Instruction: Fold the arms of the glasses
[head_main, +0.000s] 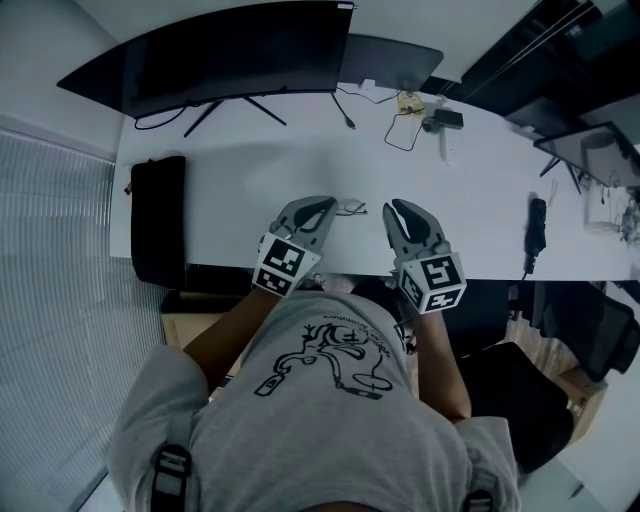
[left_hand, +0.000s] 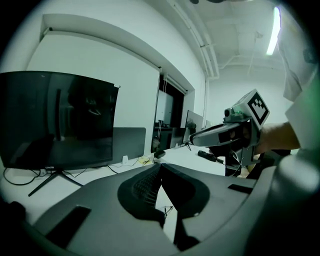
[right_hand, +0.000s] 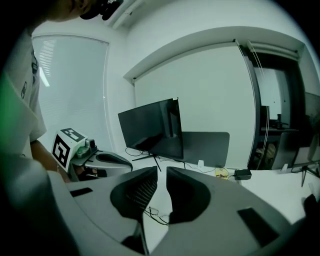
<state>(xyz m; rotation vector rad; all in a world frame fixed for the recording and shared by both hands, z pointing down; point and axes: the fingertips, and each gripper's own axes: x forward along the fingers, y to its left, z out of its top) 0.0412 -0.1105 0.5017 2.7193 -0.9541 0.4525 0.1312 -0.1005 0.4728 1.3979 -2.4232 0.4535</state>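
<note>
A thin wire-framed pair of glasses lies on the white table near its front edge, between my two grippers. Whether its arms are folded I cannot tell. Both grippers hang above the table, clear of the glasses. My left gripper is just left of them, its jaw tips touching with nothing held; the glasses show below through the jaws. My right gripper is just right of them, its jaws a narrow slit apart and empty, with the glasses on the table beneath.
A dark monitor on a stand and a grey panel are at the back. A black pouch lies at the left end. Cables and a power adapter sit back right, a black device at the right edge.
</note>
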